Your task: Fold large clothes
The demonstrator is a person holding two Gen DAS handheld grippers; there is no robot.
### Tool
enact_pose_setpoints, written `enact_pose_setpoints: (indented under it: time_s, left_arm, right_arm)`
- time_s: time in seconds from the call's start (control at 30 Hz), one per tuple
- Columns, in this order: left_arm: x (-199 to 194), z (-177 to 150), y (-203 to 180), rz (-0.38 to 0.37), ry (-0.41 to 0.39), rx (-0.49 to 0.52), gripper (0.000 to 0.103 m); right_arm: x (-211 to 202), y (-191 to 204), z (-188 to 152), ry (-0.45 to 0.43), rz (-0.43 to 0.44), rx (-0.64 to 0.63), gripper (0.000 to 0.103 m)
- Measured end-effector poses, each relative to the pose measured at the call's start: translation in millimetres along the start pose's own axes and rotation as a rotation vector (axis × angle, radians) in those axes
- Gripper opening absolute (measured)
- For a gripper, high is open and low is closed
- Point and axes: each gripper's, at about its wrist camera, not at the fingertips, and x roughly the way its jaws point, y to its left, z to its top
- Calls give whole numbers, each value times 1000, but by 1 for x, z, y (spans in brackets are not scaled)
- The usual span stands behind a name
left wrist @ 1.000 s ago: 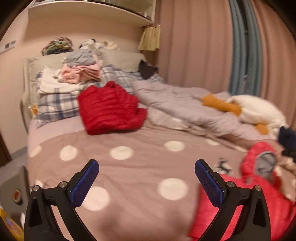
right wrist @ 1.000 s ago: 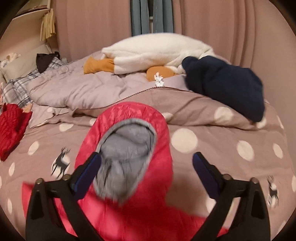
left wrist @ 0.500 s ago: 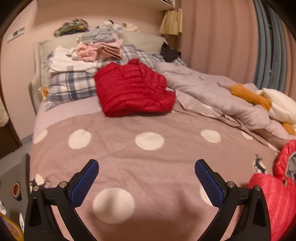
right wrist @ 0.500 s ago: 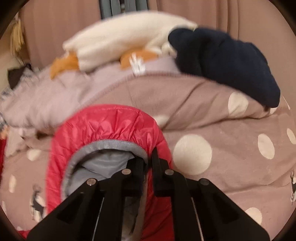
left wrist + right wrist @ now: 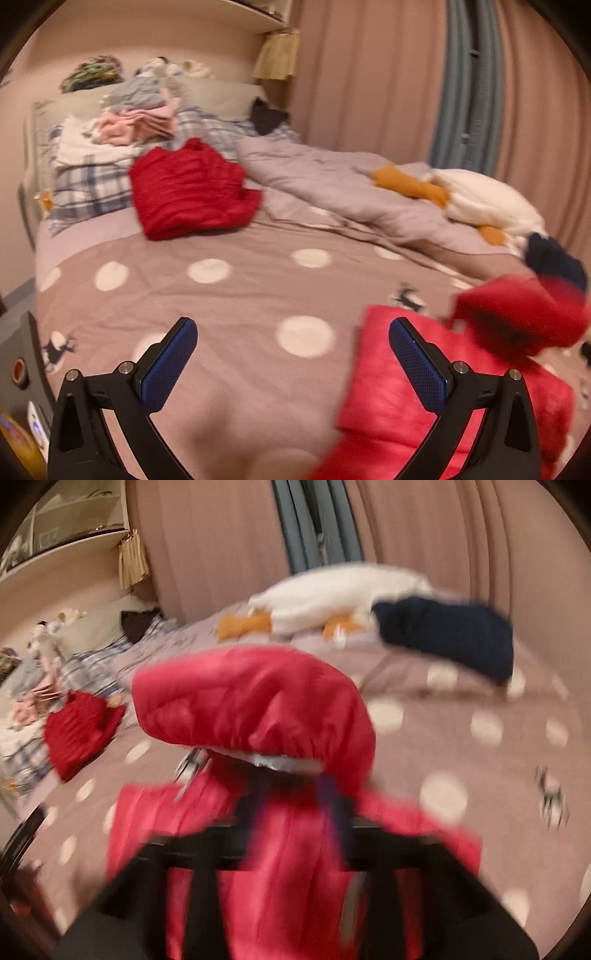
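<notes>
A red hooded puffer jacket [image 5: 424, 387] lies on the dotted bedspread [image 5: 240, 295] at the right in the left wrist view. Its hood [image 5: 255, 705] is lifted and flipped over toward the body. My right gripper [image 5: 291, 794] is blurred and partly wrapped by the jacket; its fingers look parted around the hood's grey rim, but I cannot tell its state. My left gripper [image 5: 293, 354] is open and empty, just left of the jacket's edge above the bedspread.
A folded dark red jacket [image 5: 192, 192] lies near the plaid pillows [image 5: 85, 184], with a clothes pile [image 5: 140, 118] behind. A grey duvet [image 5: 332, 184], a white plush [image 5: 332, 594] and a navy garment [image 5: 450, 635] lie along the far side by the curtains.
My right gripper, shut on the hood's rim half a second ago, has lifted and swung the hood over the jacket. My left gripper has swung back right toward the jacket.
</notes>
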Motion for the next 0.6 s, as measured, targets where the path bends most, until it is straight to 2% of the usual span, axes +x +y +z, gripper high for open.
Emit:
enact_pose_setpoints:
  time_s: [0.07,0.13,0.23,0.4,0.47,0.5,0.53,0.57,0.6]
  left_arm:
    - [-4,-2,-11,-81,28,-6,102]
    - [-1,-2,-23,-183,81,-18,102]
    - [14,-7,-48,-327,165,-10,102]
    - [60,-19,-97,-525,346,-37,102]
    - [86,-24,-122,-560,429,-29,102]
    - [101,-27,-133,-575,480,-35,101]
    - [121,-33,-143,-599,557,-60,89]
    - [132,-39,-147,-601,607,-80,83]
    - [140,-44,-149,-592,639,-98,69]
  right_arm:
    - [-6,-6,-7,-13,16,38,83]
    - [-7,-11,-9,9,94,103,83]
    - [3,-12,-15,36,166,190,83]
    - [25,0,-27,82,194,229,78]
    - [36,-1,-29,112,198,265,73]
    - [40,-1,-30,117,200,274,64]
    - [44,-2,-31,125,195,276,53]
    - [49,-5,-32,137,184,282,46]
    - [54,-6,-33,148,175,290,29]
